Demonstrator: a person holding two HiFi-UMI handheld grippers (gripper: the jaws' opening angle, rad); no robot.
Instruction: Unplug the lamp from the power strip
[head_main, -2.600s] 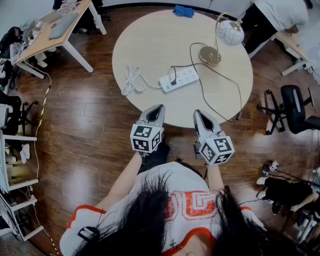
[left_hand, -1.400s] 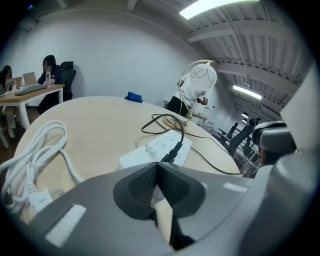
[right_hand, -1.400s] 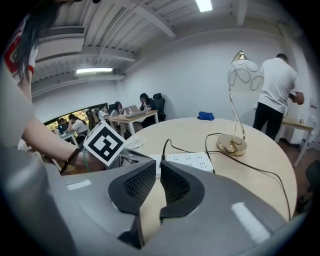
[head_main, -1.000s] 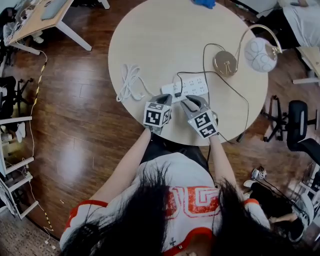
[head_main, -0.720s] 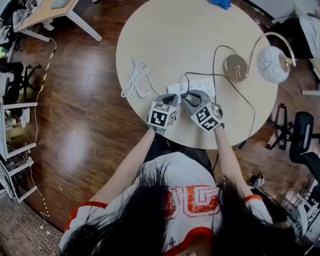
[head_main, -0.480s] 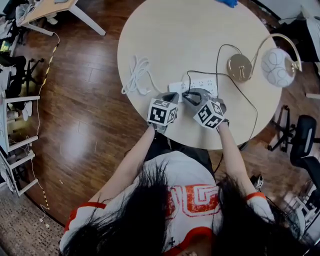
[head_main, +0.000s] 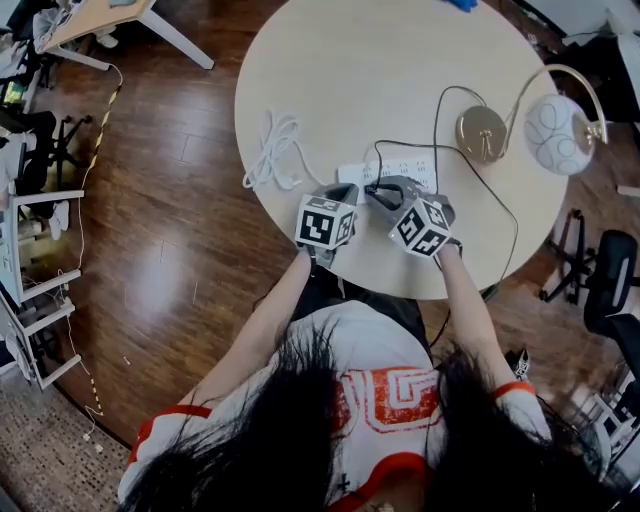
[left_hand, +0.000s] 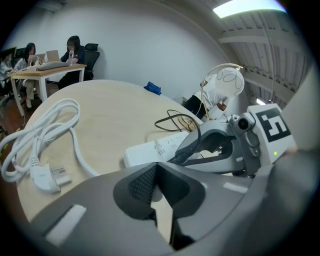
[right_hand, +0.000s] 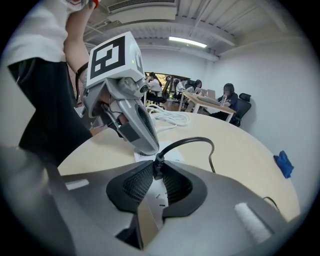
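Note:
A white power strip (head_main: 402, 171) lies on the round table (head_main: 330, 80), with the lamp's black plug (right_hand: 157, 163) standing in it. My right gripper (right_hand: 156, 166) comes at the plug from the strip's near side; its jaws are closing and the pads touch the plug on both sides. The black cord (right_hand: 199, 141) arcs up from the plug toward the brass lamp (head_main: 481, 133) with its white globe. Over the strip's left end (left_hand: 150, 149) my left gripper (left_hand: 156, 168) is shut, tips together, holding nothing. In the head view both grippers (head_main: 345, 193) (head_main: 379, 190) sit side by side.
The strip's own white cable (head_main: 272, 152) lies coiled at the table's left side. A blue cloth (left_hand: 152, 88) lies at the far edge. Desks with seated people stand beyond the table, and office chairs (head_main: 610, 285) are at the right.
Both grippers came forward from the table's near edge to the power strip. In the last half second they hardly moved.

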